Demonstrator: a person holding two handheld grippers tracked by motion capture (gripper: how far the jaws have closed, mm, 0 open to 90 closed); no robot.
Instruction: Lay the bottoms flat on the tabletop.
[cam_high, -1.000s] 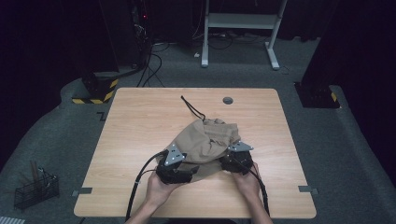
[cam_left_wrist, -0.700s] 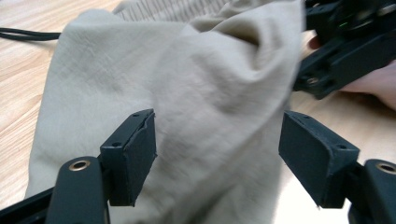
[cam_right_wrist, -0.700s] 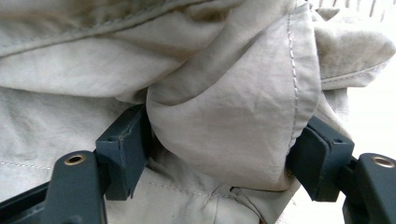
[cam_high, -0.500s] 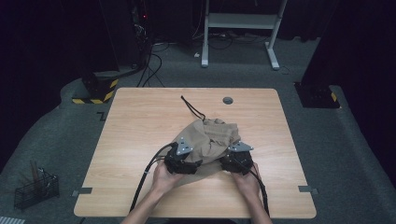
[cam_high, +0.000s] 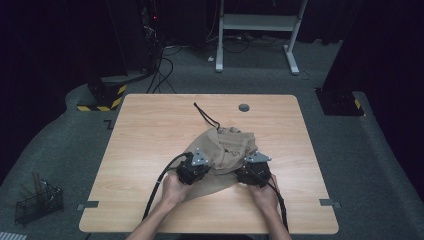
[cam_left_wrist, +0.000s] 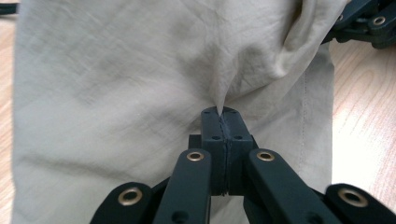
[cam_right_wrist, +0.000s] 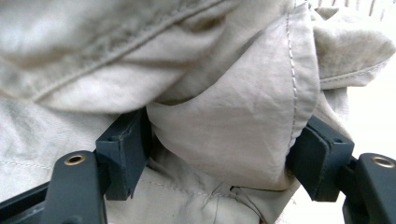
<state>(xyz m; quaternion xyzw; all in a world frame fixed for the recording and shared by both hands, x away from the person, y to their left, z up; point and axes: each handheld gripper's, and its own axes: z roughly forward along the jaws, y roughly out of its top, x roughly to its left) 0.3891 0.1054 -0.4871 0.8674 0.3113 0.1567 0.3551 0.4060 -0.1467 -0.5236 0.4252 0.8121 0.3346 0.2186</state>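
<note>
A crumpled beige garment (cam_high: 225, 147) lies mid-table, toward the near edge. My left gripper (cam_high: 204, 164) sits on its left part. In the left gripper view its jaws have just been closing and now stand together, pinching a small ridge of the beige cloth (cam_left_wrist: 116, 70) at the left gripper's tips (cam_left_wrist: 222, 114). My right gripper (cam_high: 246, 169) rests at the garment's right side. In the right gripper view its pads (cam_right_wrist: 123, 140) stand wide apart, with a loose bulging fold of the cloth (cam_right_wrist: 224, 93) filling the gap of the right gripper (cam_right_wrist: 223, 144). The right gripper's black links (cam_left_wrist: 369, 23) also show beyond the cloth.
A black cord (cam_high: 205, 115) trails from the garment toward the far edge of the wooden table (cam_high: 150, 135), near a round grommet (cam_high: 243, 107). On the floor stand a wire basket (cam_high: 37, 202) at the left and a white desk frame (cam_high: 260, 25) at the back.
My left gripper slid right and forward onto the garment, and its jaws went from wide to shut on a pinch of cloth. The right gripper kept still.
</note>
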